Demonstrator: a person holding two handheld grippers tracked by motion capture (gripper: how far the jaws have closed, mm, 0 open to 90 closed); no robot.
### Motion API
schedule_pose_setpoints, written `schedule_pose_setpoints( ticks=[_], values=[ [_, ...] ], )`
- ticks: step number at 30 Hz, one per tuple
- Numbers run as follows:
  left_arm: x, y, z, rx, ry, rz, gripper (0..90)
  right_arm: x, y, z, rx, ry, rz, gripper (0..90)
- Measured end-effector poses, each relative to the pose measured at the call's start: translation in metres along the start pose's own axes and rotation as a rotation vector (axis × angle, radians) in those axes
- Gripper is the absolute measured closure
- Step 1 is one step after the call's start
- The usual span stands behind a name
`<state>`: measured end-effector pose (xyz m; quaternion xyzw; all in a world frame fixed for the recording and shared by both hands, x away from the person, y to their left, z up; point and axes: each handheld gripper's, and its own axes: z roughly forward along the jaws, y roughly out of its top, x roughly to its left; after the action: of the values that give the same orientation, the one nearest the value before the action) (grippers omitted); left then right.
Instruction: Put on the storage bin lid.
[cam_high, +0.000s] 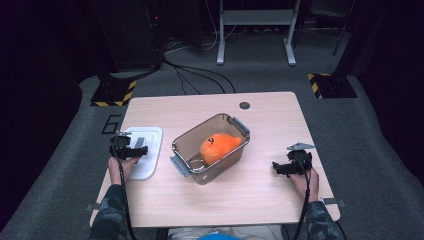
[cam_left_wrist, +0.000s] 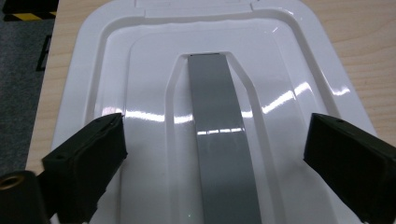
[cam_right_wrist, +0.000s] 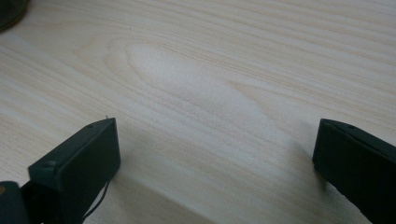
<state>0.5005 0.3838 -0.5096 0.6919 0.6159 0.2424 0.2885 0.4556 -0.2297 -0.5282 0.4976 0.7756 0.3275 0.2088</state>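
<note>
worktop (cam_high: 270, 195): pale wood, and pretty much everything we care about sits on it.
box (cam_high: 209, 176): clear tub with grey clips at its ends, sitting open mid-worktop at an angle. Inside there's an orange plush toy (cam_high: 218, 146) and, as far as we can tell, nothing else.
lid (cam_left_wrist: 140, 60): white, lying flat just left of the box, with a grey handle (cam_left_wrist: 219, 126) running down its middle.
left gripper (cam_left_wrist: 215, 154): jaws spread wide, one either side of the handle, not touching it, nothing held.
right gripper (cam_right_wrist: 215, 163): parked over bare wood well right of the box, jaws wide apart and empty.
how we'd do it: drop the left gripper straight down, keep the handle centred between the jaws, pinch it mid-length, then lift the lid level so it doesn't tip.
</note>
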Motion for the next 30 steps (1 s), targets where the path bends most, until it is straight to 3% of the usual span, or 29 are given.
schedule_pose_setpoints(
  ticks=[4, 6, 7, 13, 15, 17, 20, 23, 30],
  values=[
    [0.0015, -0.0004, -0.0004, -0.019, 0.008, -0.015, 25.9, 0.0, 0.0, 0.0, 0.0, 0.0, 0.0, 0.1],
    [0.002, -0.0003, -0.001, -0.025, 0.013, -0.012, 27.9, 0.0, 0.0, 0.0, 0.0, 0.0, 0.0, 0.1],
    [0.0021, -0.0004, -0.0017, -0.024, 0.028, -0.012, 36.1, 0.0, 0.0, 0.0, -0.001, 0.0, 0.001, 0.2],
    [0.0027, -0.0006, -0.003, -0.025, 0.03, 0.0, 46.9, 0.0005, 0.0001, 0.0001, -0.002, 0.0, 0.009, 0.2],
    [-0.0007, 0.0003, -0.0028, -0.023, 0.033, 0.026, 50.5, 0.0005, 0.0001, 0.0001, -0.002, 0.0, 0.009, 0.3],
    [-0.0017, -0.0002, -0.0014, -0.017, 0.018, 0.026, 57.8, 0.0004, 0.0001, 0.0001, -0.003, 0.0, 0.01, 0.4],
    [0.0008, -0.0019, -0.0011, -0.034, -0.012, 0.003, 61.5, 0.0004, 0.0001, 0.0, -0.003, 0.0, 0.01, 0.5],
    [0.0, -0.0026, -0.0013, -0.039, -0.01, 0.018, 63.7, 0.0004, 0.0, 0.0, -0.003, 0.001, 0.011, 0.6],
    [0.002, -0.0035, -0.0021, -0.05, -0.021, 0.006, 66.3, 0.0004, 0.0, 0.0, -0.003, 0.0, 0.01, 0.6]
  ],
)
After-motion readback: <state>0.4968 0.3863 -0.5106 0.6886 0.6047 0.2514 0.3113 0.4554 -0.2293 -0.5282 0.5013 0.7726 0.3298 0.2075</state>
